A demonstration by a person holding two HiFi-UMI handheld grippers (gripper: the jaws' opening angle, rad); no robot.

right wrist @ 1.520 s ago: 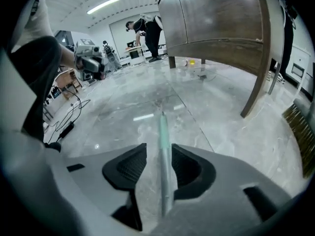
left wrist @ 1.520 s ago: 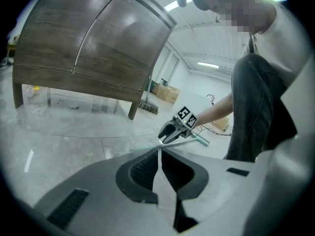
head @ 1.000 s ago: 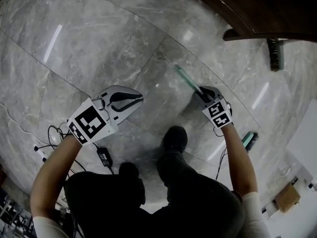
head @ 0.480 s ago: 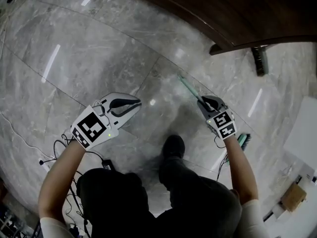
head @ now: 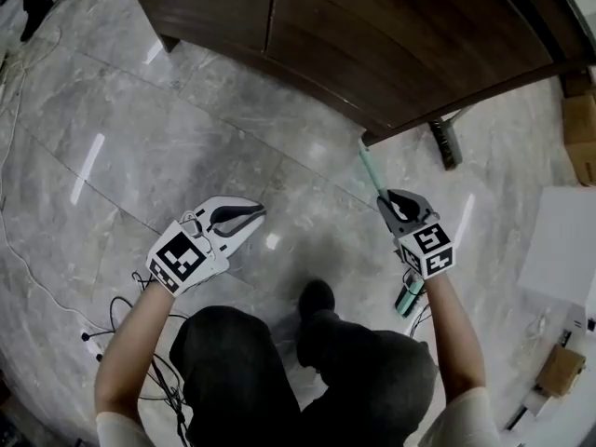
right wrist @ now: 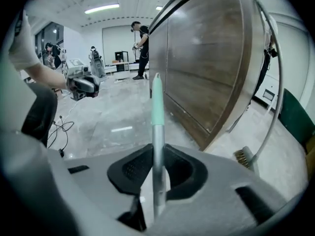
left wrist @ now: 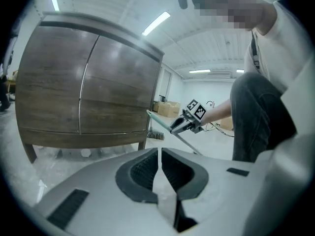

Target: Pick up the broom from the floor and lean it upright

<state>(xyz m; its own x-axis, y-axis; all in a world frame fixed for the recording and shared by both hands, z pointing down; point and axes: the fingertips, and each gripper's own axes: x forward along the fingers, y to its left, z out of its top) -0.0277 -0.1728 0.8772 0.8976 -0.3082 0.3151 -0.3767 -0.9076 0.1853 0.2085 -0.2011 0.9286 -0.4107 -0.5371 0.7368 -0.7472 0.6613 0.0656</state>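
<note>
The broom has a grey handle (right wrist: 157, 132) with a green end (head: 369, 164). Its teal head (head: 408, 298) hangs low behind my right wrist. My right gripper (head: 395, 203) is shut on the handle, which runs up between its pads (right wrist: 158, 167) and points toward the wooden cabinet (head: 372, 35). In the left gripper view the right gripper (left wrist: 183, 125) holds the handle (left wrist: 158, 119) slanted off the floor. My left gripper (head: 257, 214) hovers apart at the left, jaws shut with nothing between them (left wrist: 160, 156).
A second brush (head: 445, 142) leans by the cabinet's leg. Cables (head: 102, 333) lie on the marble floor at lower left. Cardboard boxes (head: 579, 147) and a white panel (head: 559, 250) stand at the right. People (right wrist: 141, 42) stand far off.
Both hands have risen. The right gripper has lifted the broom handle off the floor, so it stands steeper. The cabinet has come further into the head view.
</note>
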